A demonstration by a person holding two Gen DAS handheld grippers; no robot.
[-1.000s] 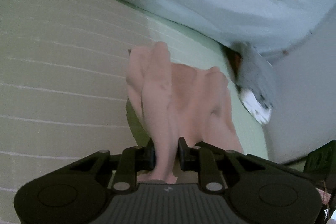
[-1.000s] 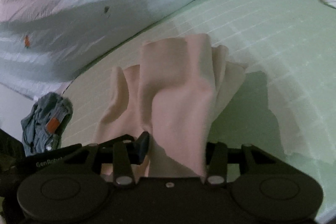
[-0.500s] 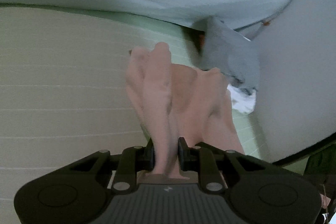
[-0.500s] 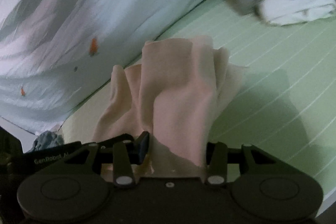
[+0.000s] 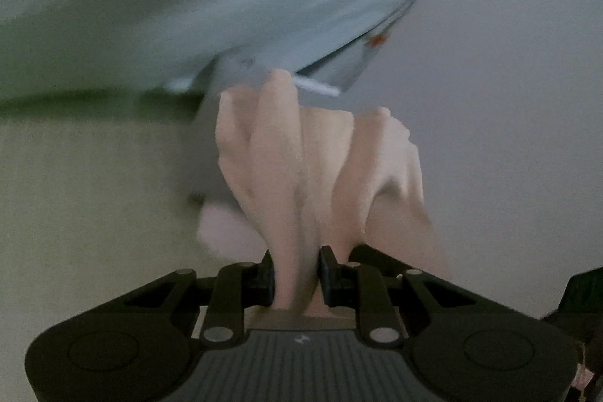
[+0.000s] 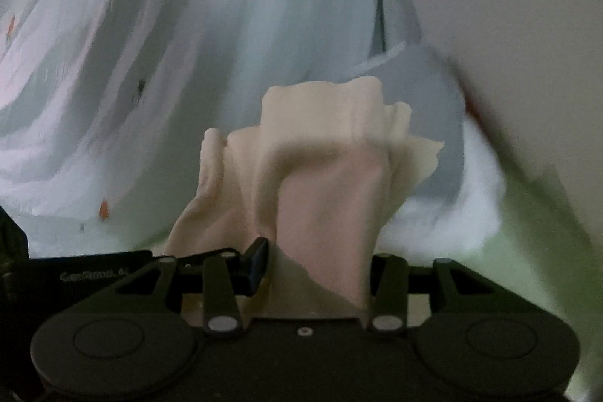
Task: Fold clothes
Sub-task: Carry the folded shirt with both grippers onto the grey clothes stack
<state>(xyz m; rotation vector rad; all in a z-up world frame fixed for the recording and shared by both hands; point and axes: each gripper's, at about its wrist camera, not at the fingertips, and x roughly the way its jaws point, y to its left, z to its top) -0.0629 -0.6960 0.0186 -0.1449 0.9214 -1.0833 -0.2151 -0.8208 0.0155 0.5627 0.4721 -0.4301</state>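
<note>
Both grippers pinch the same pink cloth (image 5: 312, 176), lifted clear of the green bed (image 5: 75, 194). Left gripper (image 5: 296, 279): jaws narrow, a thin bunch of cloth clamped between them, rest draping forward and to the right. Right gripper (image 6: 312, 274): closed on a wider fold of cloth (image 6: 320, 183); the far finger is hidden behind fabric, so closure is judged from how the cloth hangs. Background heavily blurred: pale patterned sheet (image 6: 150, 81), and a grey and white pile (image 6: 444, 176) on the bed behind the cloth. Judgement: carrying or shaking-out step, fold not yet laid. To do it well: hold both pinches firm, draw the grippers apart until the edge between them is taut, lower onto bare bed away from the pile, let the hanging end touch first. Risk: thin left pinch may slip.
</note>
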